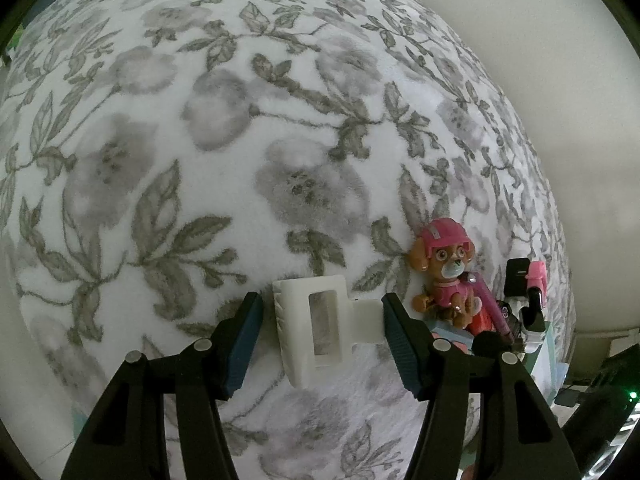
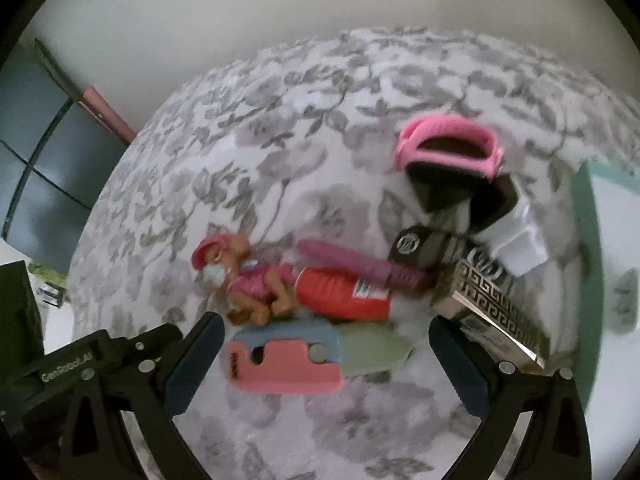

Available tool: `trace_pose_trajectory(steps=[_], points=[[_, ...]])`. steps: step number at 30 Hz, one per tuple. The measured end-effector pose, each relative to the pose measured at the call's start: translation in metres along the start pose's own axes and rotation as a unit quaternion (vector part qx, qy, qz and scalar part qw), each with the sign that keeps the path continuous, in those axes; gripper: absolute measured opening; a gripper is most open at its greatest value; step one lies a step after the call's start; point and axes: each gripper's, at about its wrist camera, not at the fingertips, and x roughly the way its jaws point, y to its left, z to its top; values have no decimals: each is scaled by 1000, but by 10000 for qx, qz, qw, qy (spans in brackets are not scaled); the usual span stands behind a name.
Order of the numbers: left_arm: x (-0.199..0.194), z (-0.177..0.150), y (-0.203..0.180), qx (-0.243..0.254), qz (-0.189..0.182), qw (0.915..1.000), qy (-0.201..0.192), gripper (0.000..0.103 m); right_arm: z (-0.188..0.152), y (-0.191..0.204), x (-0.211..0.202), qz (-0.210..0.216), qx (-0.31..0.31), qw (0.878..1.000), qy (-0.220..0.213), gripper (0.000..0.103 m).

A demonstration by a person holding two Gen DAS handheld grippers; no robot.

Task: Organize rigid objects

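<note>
left gripper (image 1: 322, 334): jaws apart, pointing down at the floral blanket (image 1: 200, 140), nothing squeezed

white clip (image 1: 316, 324): lying flat on the blanket right between the left fingers; its tab end looks like it's touching or just about touching the right-side pad, and there's a small gap to the other pad

pup toy (image 1: 442, 272): just past the left gripper's right finger, up and to the right of the clip, leaning on the pile of other stuff

right gripper (image 2: 326, 360): wide open, holding nothing, view is pretty blurry

pink block (image 2: 284, 368): on the blanket between the right fingers, closer to the left-side one, not touching either as far as I can see

red can (image 2: 344, 296): just beyond the pink block, lying on its side next to the pup toy (image 2: 248, 280)

patterned box (image 2: 492, 312): right by the right-side fingertip

pink and black toy (image 2: 452, 160): farther out ahead, well clear of the jaws
</note>
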Motion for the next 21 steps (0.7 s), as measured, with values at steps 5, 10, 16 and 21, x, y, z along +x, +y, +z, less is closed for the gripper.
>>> trace_pose_trajectory(steps=[5,10,16,21], points=[[0,0,1,-65,-10,10000,-18,63,-8,11,5,-184,-123,9992,340,103],[-2,0,4,-117,109,9998,-92,63,-21,27,1,-716,-338,9954,542,103],[-1,2,7,-193,59,9997,-103,63,-21,29,-13,-399,-256,9974,537,103],[-3,2,13,-266,50,9996,-126,63,-21,46,-1,-458,-473,9962,578,102]])
